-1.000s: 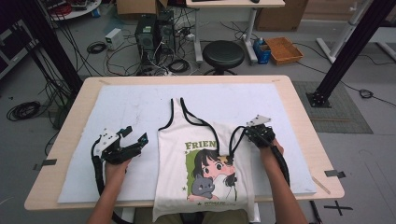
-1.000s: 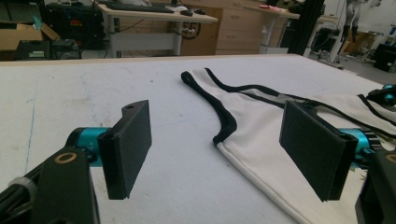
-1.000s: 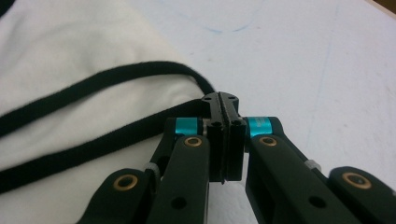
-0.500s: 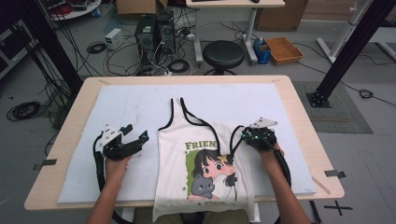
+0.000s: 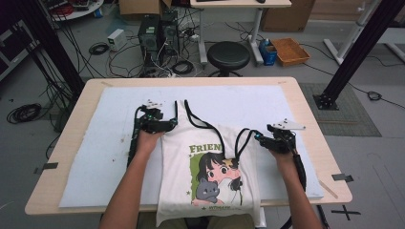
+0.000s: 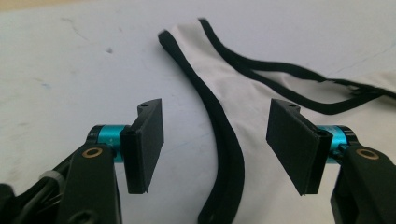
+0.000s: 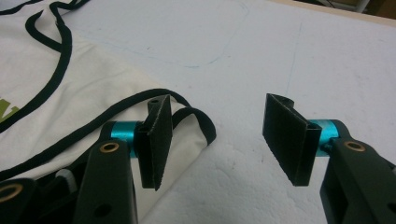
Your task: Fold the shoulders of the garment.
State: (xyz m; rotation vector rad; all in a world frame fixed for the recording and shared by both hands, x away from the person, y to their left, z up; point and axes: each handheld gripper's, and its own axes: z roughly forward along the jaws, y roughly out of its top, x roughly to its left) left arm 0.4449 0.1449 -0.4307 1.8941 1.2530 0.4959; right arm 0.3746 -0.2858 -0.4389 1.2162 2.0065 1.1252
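A white tank top (image 5: 210, 176) with a cartoon print and black trim lies flat on the white mat (image 5: 95, 157). My left gripper (image 5: 162, 125) is at the top's left shoulder strap (image 5: 176, 112). In the left gripper view its jaws (image 6: 217, 140) have just been closing and stand open, with the black-edged strap (image 6: 187, 70) lying on the mat between them, untouched by the pads. My right gripper (image 5: 265, 141) is beside the folded right strap (image 5: 242, 138). Its jaws (image 7: 223, 135) have just been opening and stand open over bare mat, the strap's loop (image 7: 198, 119) lying by the left jaw.
The mat covers most of the wooden table (image 5: 305, 109). The top's hem hangs over the near edge. Behind the table on the floor are a black stool (image 5: 228, 53), computer towers (image 5: 155, 33), cables and a brown tray (image 5: 290, 50).
My left hand has travelled away from me and to the right, up to the left strap. My right gripper has opened, let go of the right strap and drawn slightly to the right.
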